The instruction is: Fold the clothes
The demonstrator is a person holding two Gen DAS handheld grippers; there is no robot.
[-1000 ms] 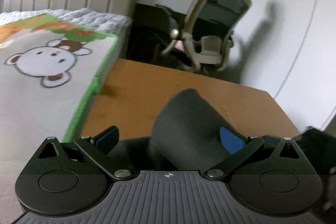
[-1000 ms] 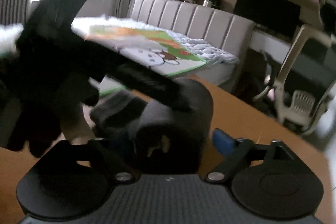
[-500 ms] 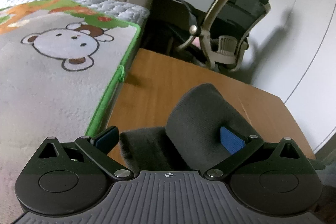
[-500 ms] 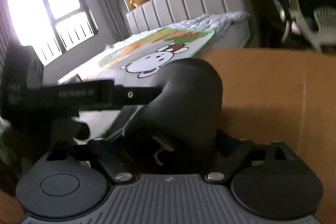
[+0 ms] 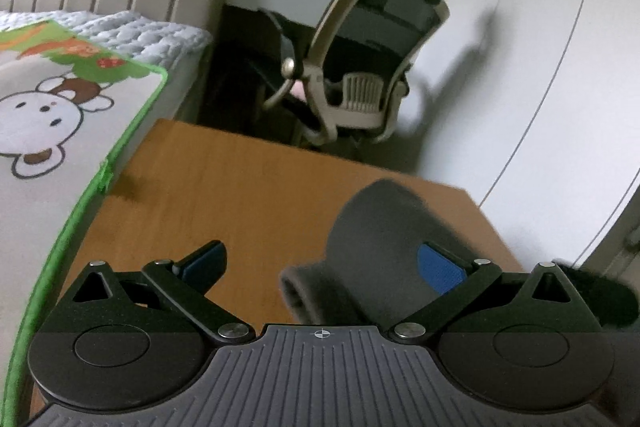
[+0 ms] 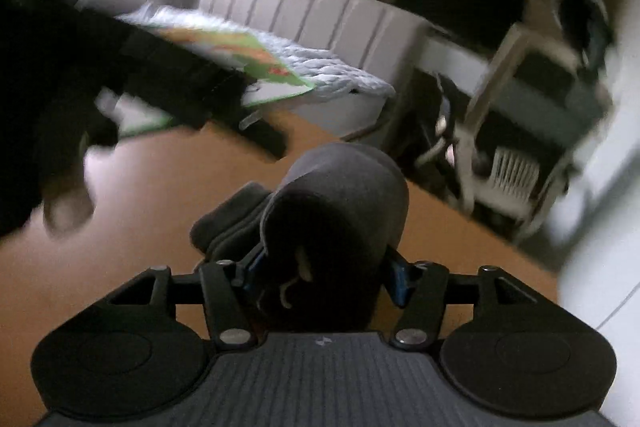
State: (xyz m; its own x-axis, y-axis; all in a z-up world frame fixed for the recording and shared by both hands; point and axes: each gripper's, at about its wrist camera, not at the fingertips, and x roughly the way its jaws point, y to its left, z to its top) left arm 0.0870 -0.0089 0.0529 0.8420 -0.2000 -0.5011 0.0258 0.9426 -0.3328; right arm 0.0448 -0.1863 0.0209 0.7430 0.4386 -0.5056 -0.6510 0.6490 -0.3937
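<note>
Landmark: orange-brown wooden table (image 5: 248, 195)

L wrist view, left to right:
- pale plush blanket w/ cartoon monkey print and green edging (image 5: 60, 131), on the bed just beside table's left edge
- left gripper (image 5: 322, 263): blue-padded jaws wide apart, bare tabletop between them on the left side
- dark grey knit garment, rolled into a thick bundle (image 5: 380, 247), on the table's right part; lies against the right blue pad, left pad well clear of it, so no grip
- beige mesh-backed office chair (image 5: 360, 83) beyond table's far edge

R wrist view, left to right (blurred):
- dark shape of the other tool, upper left above the table; details can't tell
- right gripper (image 6: 324, 267): jaws have just been closing, now clamped on near end of the grey bundle, a blue pad pressing each side
- bundle sits mid-table, far end humped up
- chair past table's far right corner
</note>
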